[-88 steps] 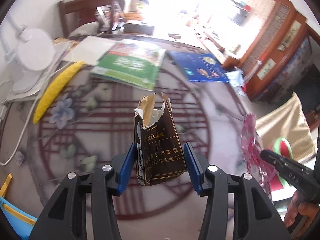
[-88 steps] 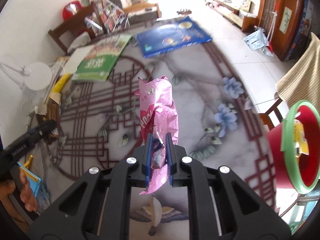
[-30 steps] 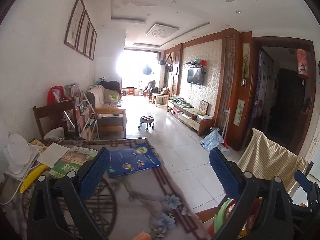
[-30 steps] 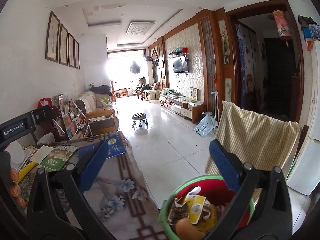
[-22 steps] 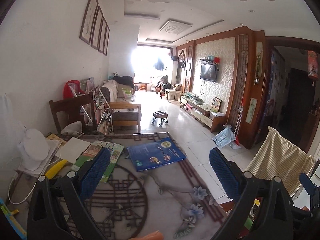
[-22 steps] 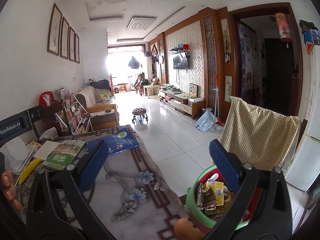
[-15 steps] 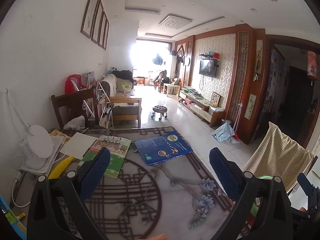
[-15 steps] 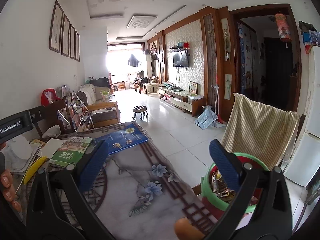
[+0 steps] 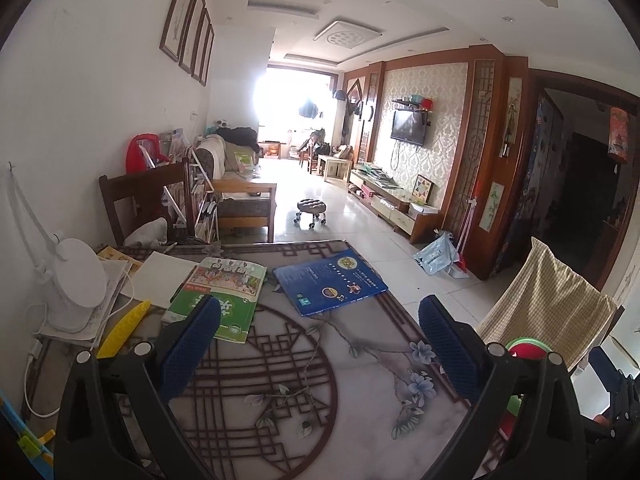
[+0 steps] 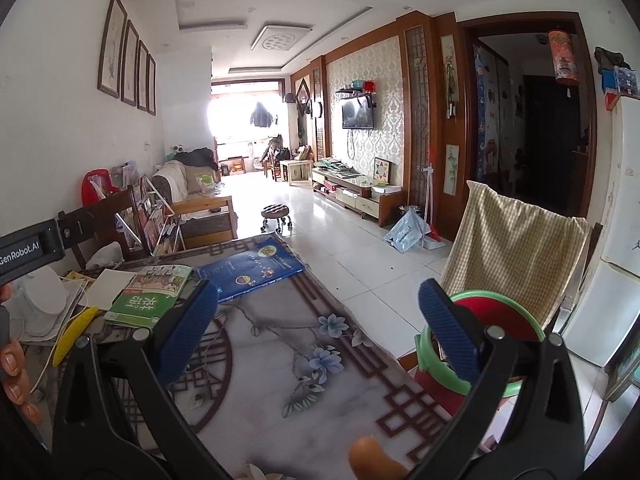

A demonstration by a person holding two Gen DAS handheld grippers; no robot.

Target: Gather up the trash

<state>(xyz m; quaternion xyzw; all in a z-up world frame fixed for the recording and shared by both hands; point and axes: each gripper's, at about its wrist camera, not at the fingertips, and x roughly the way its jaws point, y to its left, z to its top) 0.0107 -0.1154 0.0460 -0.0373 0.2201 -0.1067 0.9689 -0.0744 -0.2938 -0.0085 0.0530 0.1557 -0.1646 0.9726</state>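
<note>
My left gripper (image 9: 320, 344) is open and holds nothing. It hovers over the patterned table cloth (image 9: 280, 380). My right gripper (image 10: 318, 332) is open and empty too, above the table's right edge. A red bin with a green rim (image 10: 500, 316) stands just off that edge, partly behind the right finger (image 10: 448, 332); what is in it is mostly hidden. The same bin (image 9: 528, 350) peeks out at the right of the left wrist view. I see no loose trash on the table.
A green book (image 9: 216, 304), a blue book (image 9: 330, 286), a yellow strip (image 9: 124, 328) and a white lamp (image 9: 78, 280) lie at the table's far left. A chair draped in checked cloth (image 10: 516, 240) stands behind the bin. A hand (image 10: 12, 360) holds the left gripper's handle (image 10: 32, 244).
The cigarette pack and pink wrapper held 2.9 s ago are gone from both grippers, which are now open. In the last second both have drawn back from the bin, showing more table.
</note>
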